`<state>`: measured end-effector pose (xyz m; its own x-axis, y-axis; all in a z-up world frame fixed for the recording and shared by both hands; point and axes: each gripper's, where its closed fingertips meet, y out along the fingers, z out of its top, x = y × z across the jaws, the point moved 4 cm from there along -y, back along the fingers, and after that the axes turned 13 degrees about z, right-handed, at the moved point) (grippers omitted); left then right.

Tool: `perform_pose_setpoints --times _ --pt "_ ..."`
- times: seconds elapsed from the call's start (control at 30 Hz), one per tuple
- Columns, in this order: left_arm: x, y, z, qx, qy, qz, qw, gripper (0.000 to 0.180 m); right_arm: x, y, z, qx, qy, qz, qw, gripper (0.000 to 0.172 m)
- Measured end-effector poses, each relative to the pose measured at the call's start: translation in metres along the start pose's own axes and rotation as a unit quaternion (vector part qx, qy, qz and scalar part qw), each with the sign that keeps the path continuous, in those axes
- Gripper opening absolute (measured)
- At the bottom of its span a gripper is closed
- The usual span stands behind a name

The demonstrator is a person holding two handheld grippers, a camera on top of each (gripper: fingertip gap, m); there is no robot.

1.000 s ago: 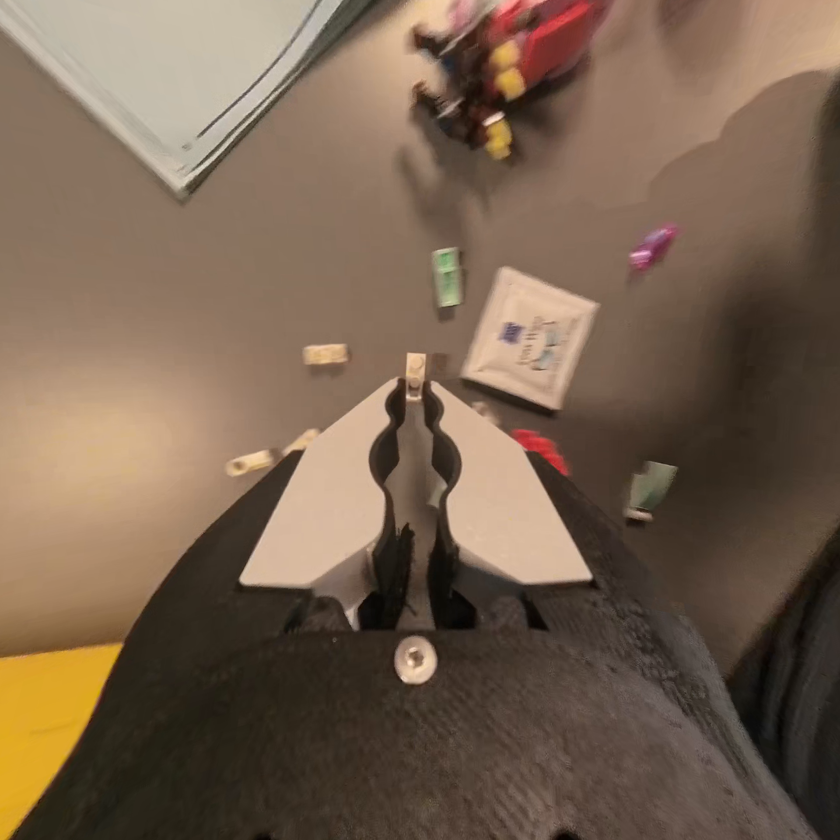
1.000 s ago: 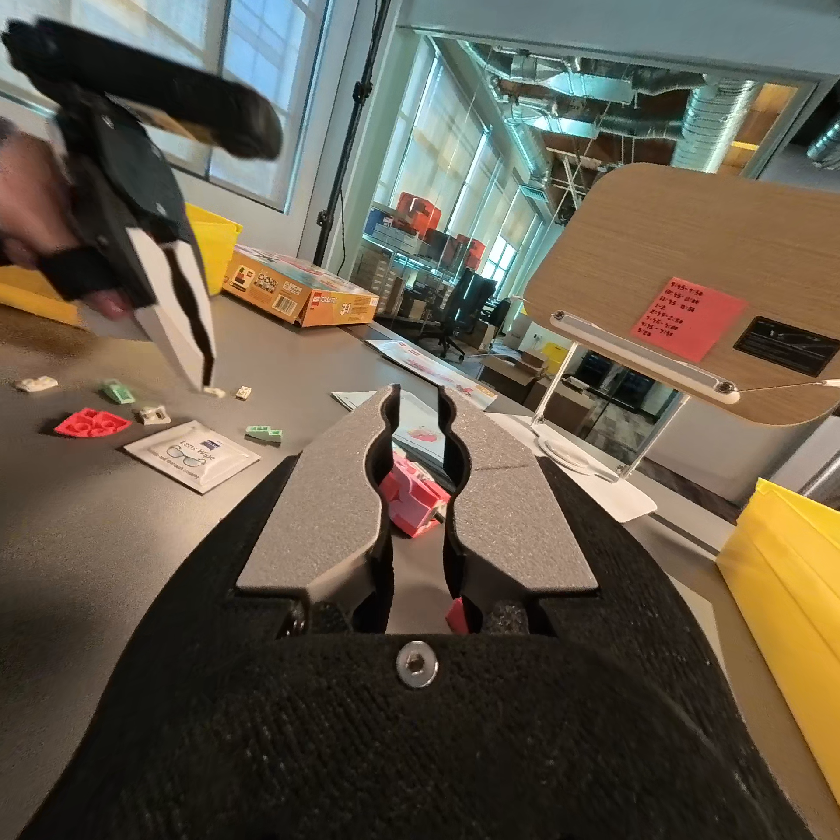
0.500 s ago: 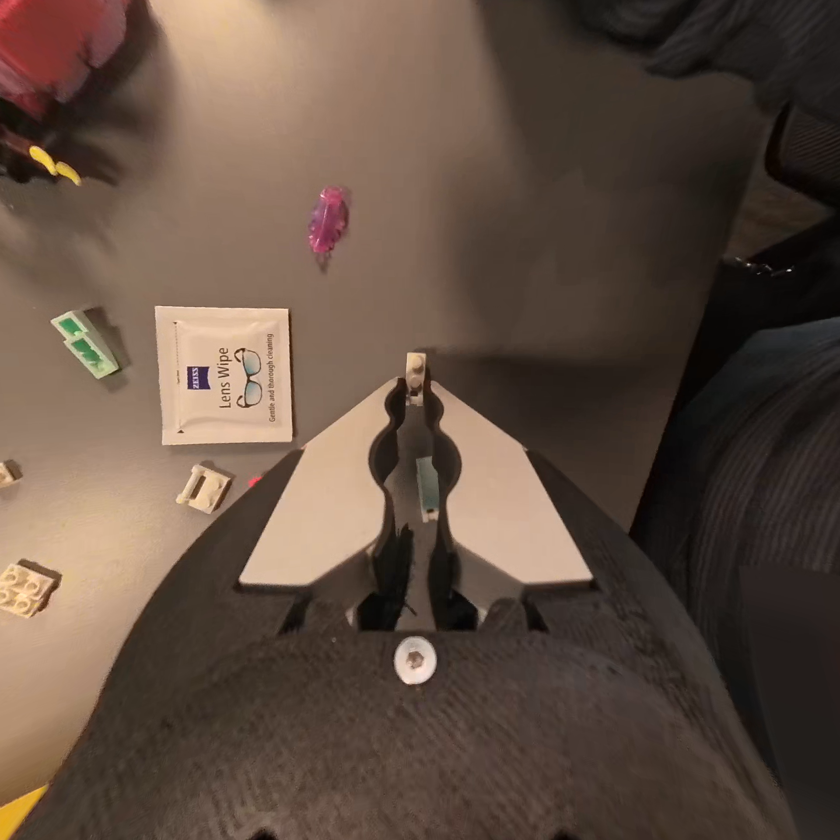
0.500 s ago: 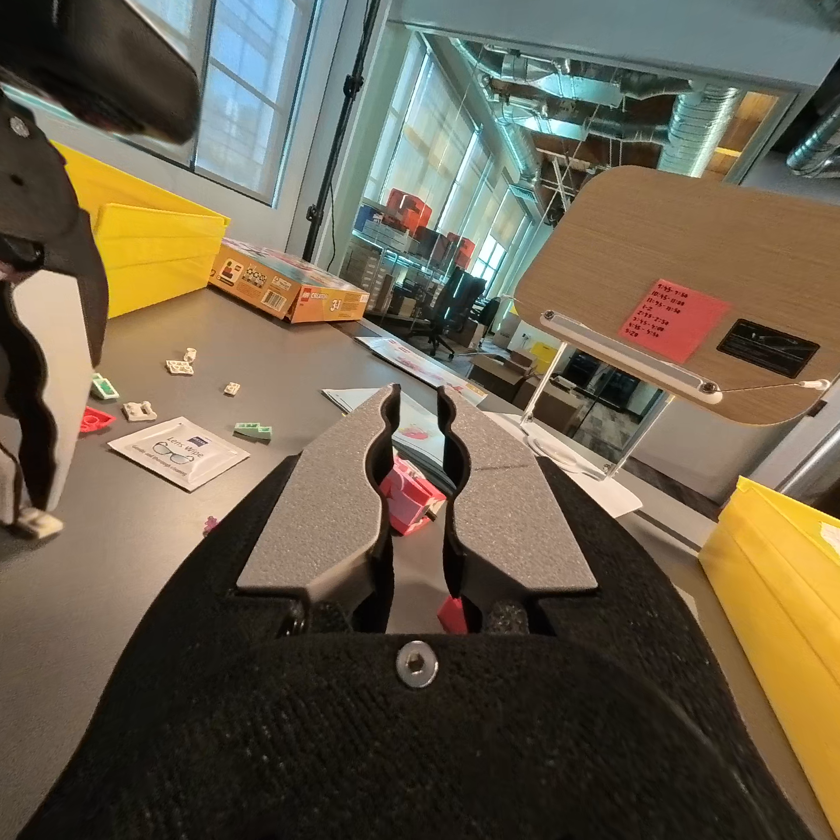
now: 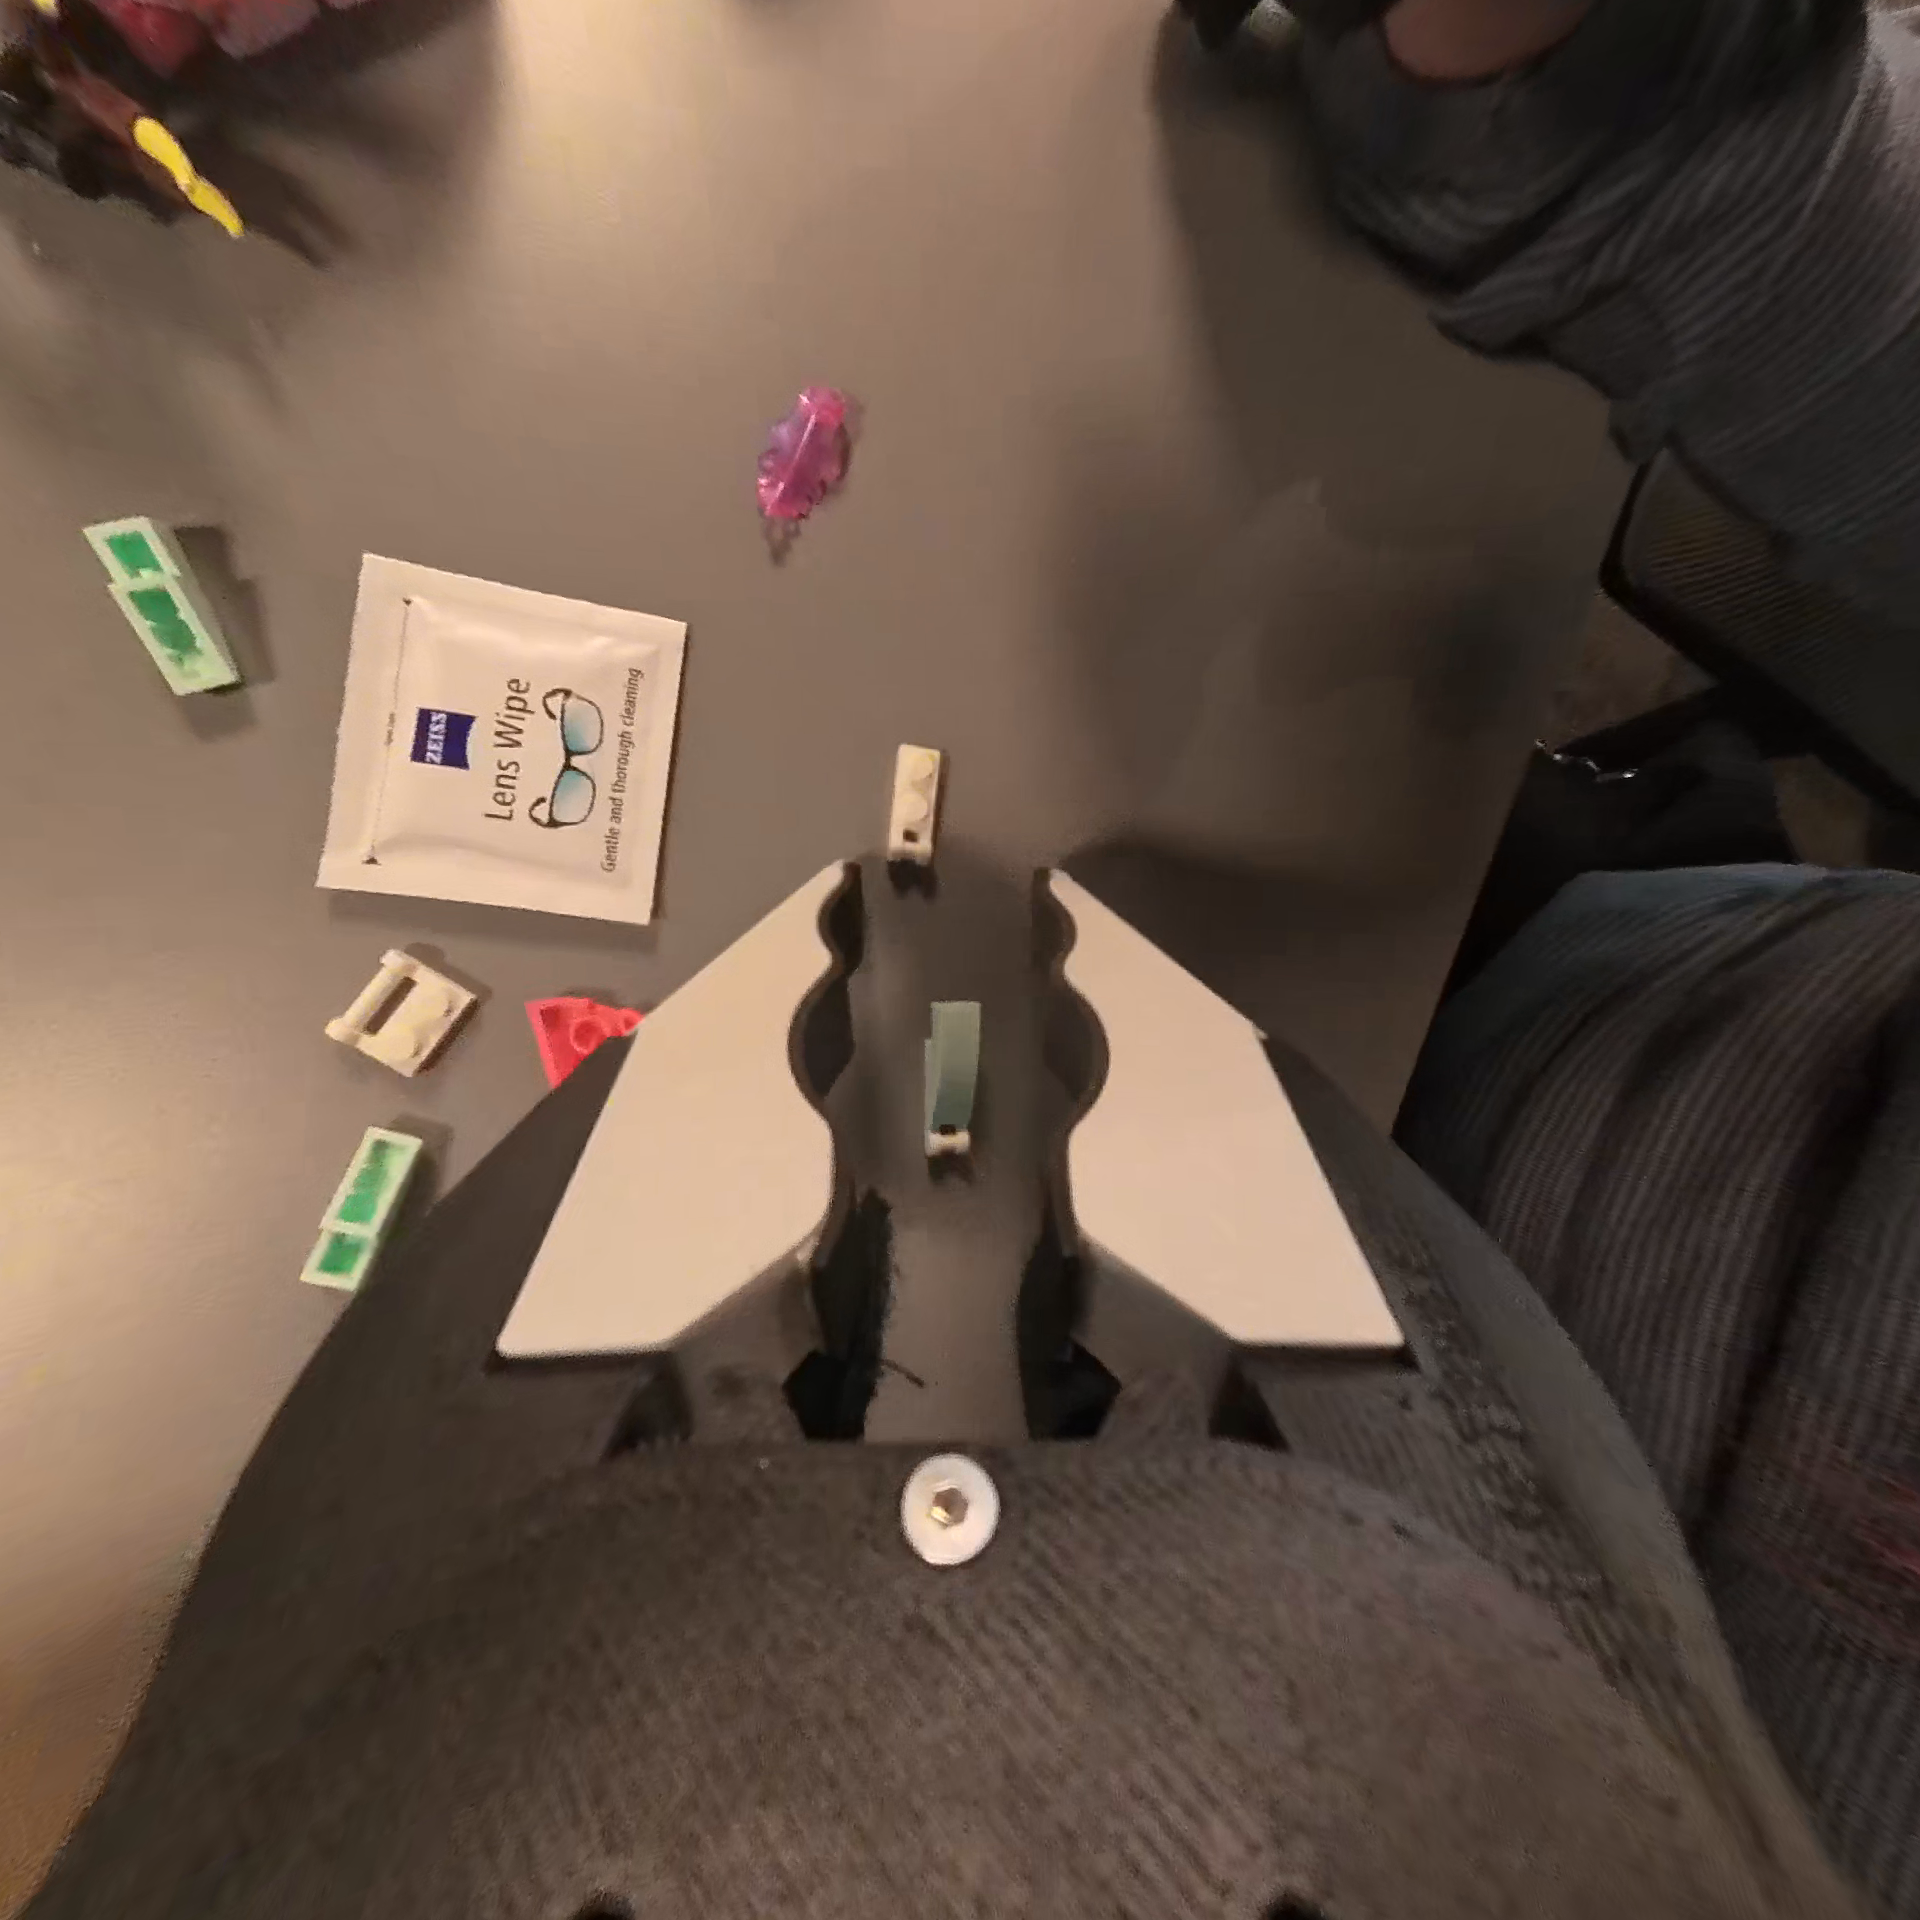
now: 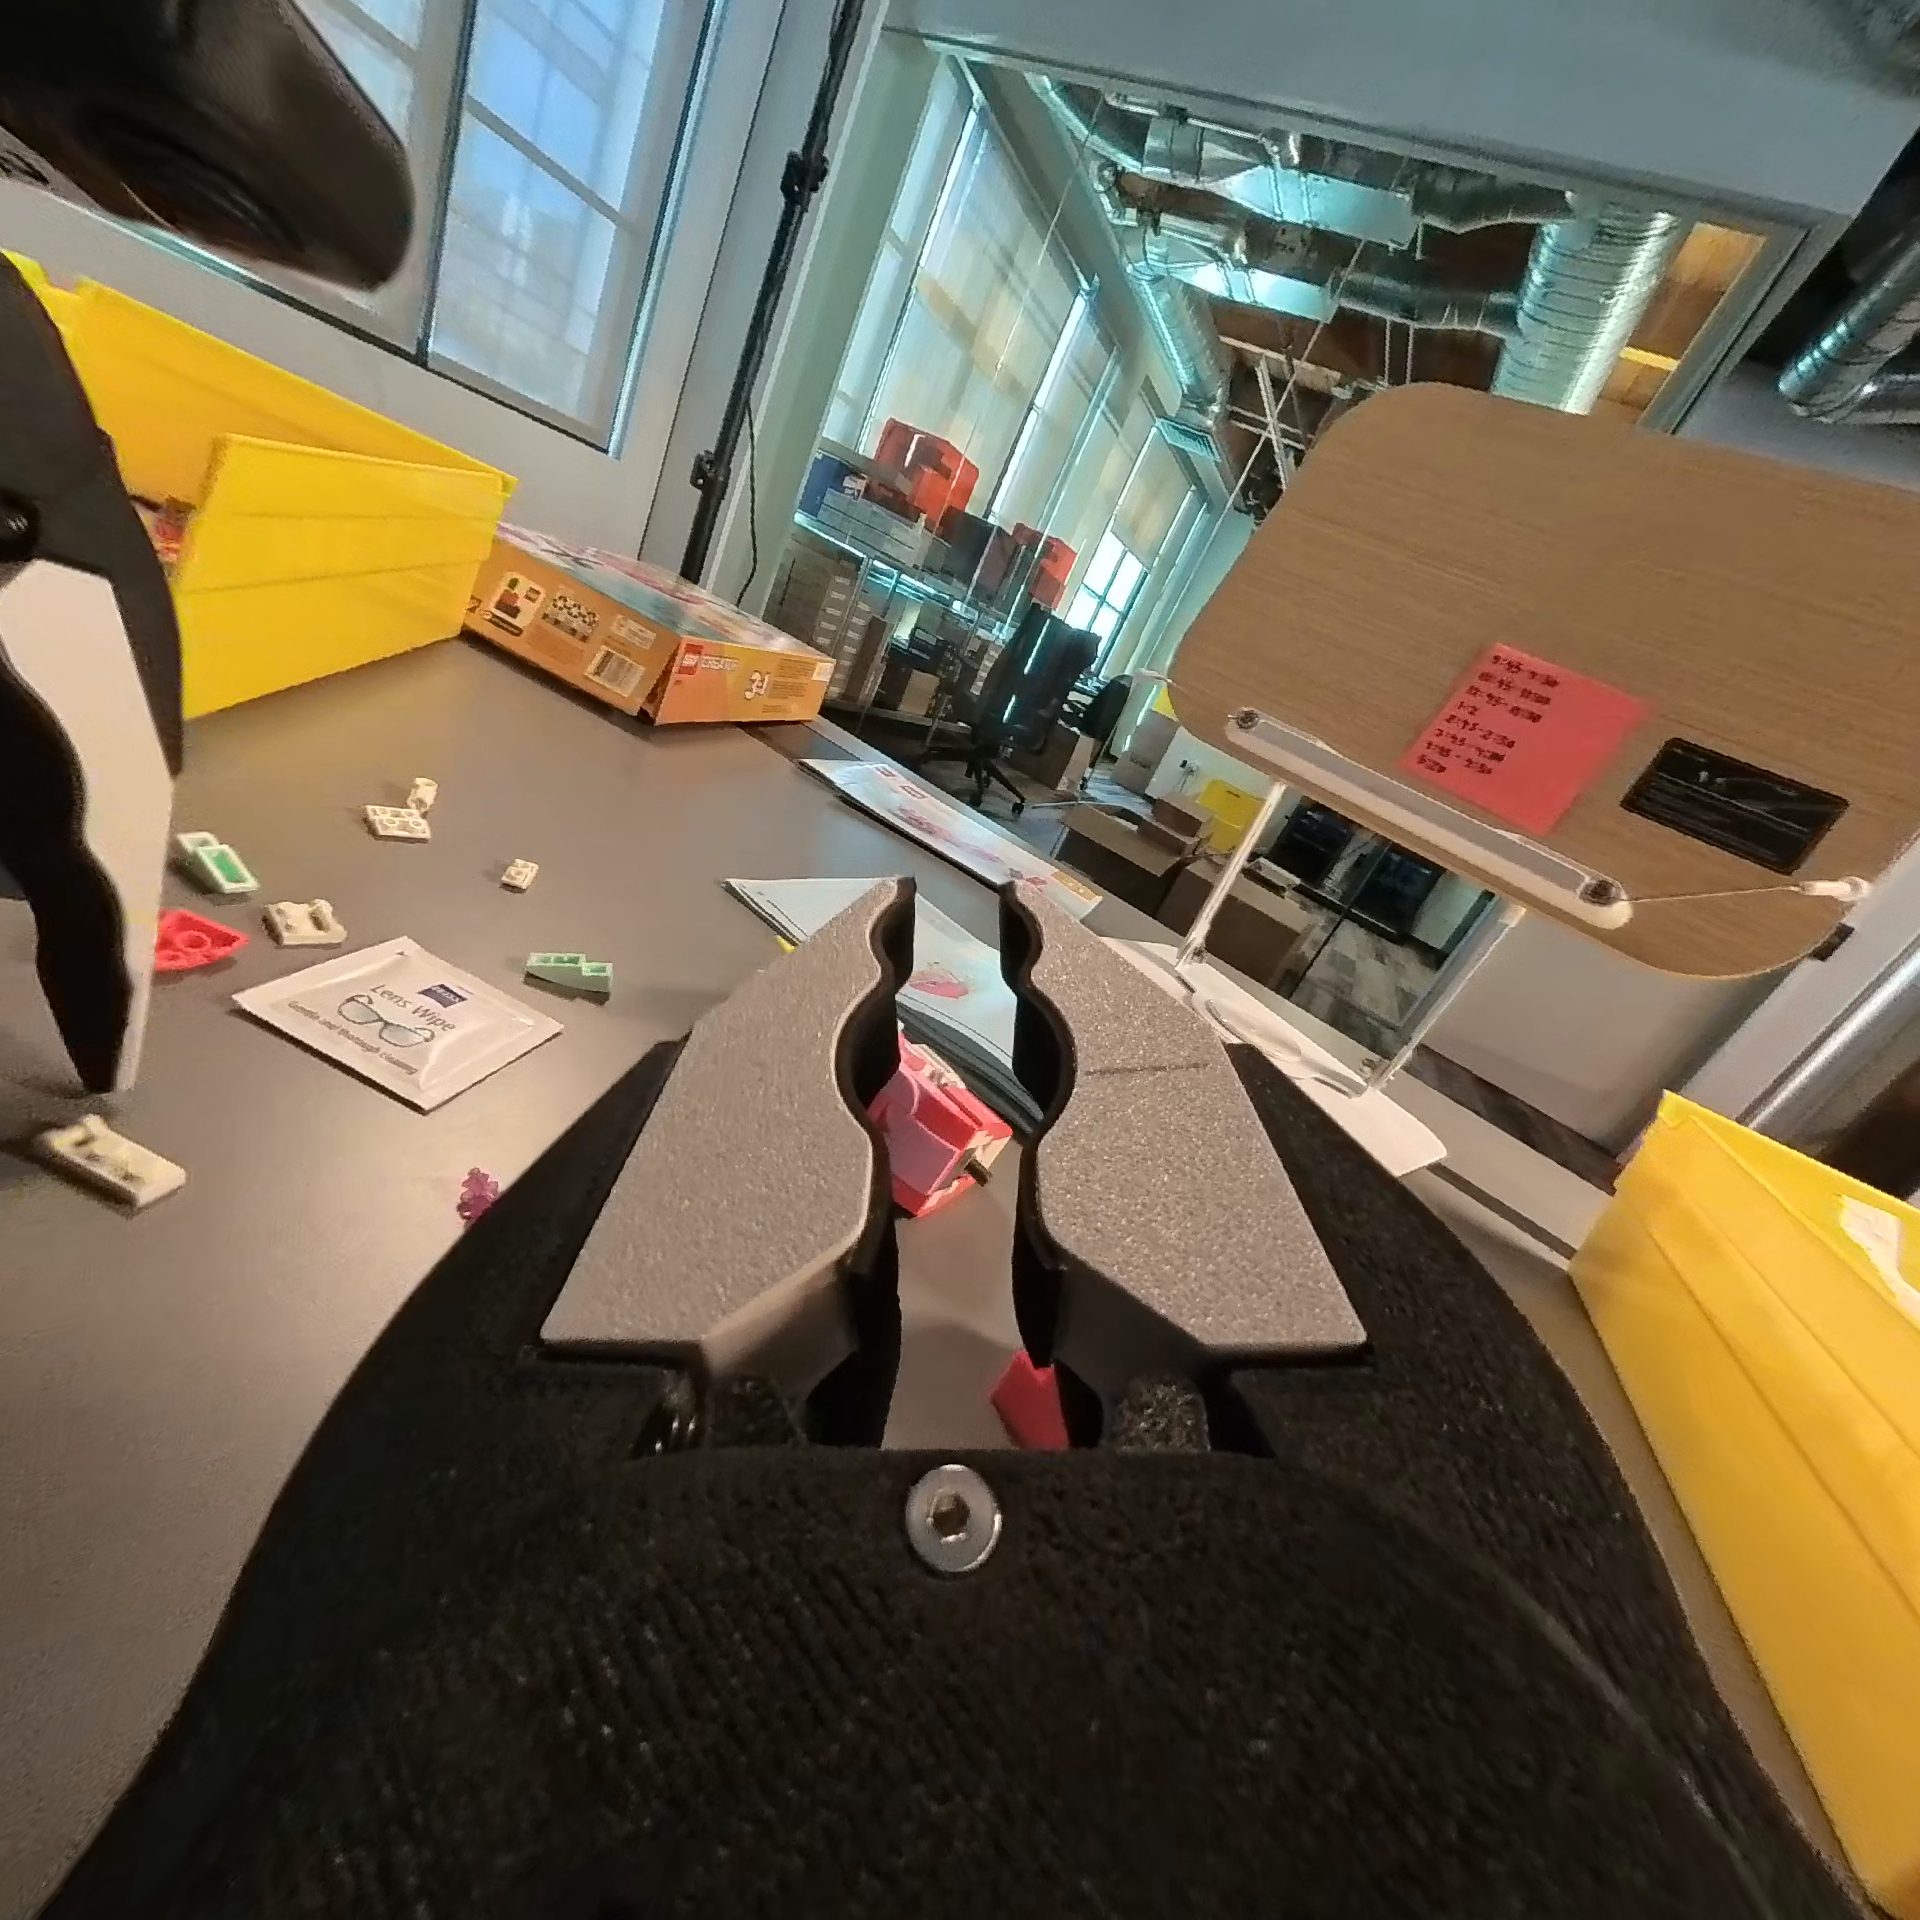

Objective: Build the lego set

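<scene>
Left gripper [image 5: 951, 878]: jaws apart, gripping nothing; half a second ago they pinched the small cream studded plastic brick [image 5: 916, 800].
Cream brick: now lies free on the grey tabletop [image 5: 1039, 312], just beyond the fingertips and nearer the left one; long axis runs along the fingers, clip end toward the gripper.
Neighbours: white square wipe sachet [image 5: 504, 740] to the left; translucent magenta piece [image 5: 805, 452] farther ahead.
Right gripper [image 6: 956, 904]: jaws narrowly apart, unchanged; a pink-and-red brick assembly [image 6: 930, 1127] shows between the fingers, contact cannot be told.
</scene>
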<state>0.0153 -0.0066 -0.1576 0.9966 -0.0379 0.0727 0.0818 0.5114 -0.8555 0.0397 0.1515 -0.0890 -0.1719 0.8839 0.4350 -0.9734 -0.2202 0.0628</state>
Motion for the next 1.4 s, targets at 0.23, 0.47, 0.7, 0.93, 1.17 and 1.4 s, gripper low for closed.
perform_pose_setpoints --times 0.23,0.47,0.7,0.93,1.17,1.4 --pt "-0.003 -0.004 -0.001 0.042 0.021 0.023 0.999 0.036 -0.005 0.001 0.001 -0.007 -0.016 0.008 1.000 0.014" --pt "-0.044 -0.027 0.010 0.094 -0.025 0.174 0.980 0.033 -0.004 0.001 0.000 -0.005 -0.009 0.005 1.000 0.014" --pt "-0.096 -0.043 0.015 0.027 -0.099 0.179 0.978 0.020 -0.003 0.001 0.000 -0.005 -0.009 0.005 1.000 0.014" --pt "-0.096 -0.010 0.042 0.021 -0.079 0.117 0.990 0.029 -0.003 0.001 0.000 -0.005 -0.007 0.005 1.000 0.013" --pt "-0.094 0.021 0.041 -0.004 -0.031 0.145 0.989 0.024 -0.002 0.000 0.000 -0.001 -0.002 0.005 1.000 0.013" --pt "-0.088 0.012 0.045 0.057 -0.027 0.146 0.987 0.000 -0.007 0.000 0.002 0.004 -0.007 0.020 1.000 0.014"
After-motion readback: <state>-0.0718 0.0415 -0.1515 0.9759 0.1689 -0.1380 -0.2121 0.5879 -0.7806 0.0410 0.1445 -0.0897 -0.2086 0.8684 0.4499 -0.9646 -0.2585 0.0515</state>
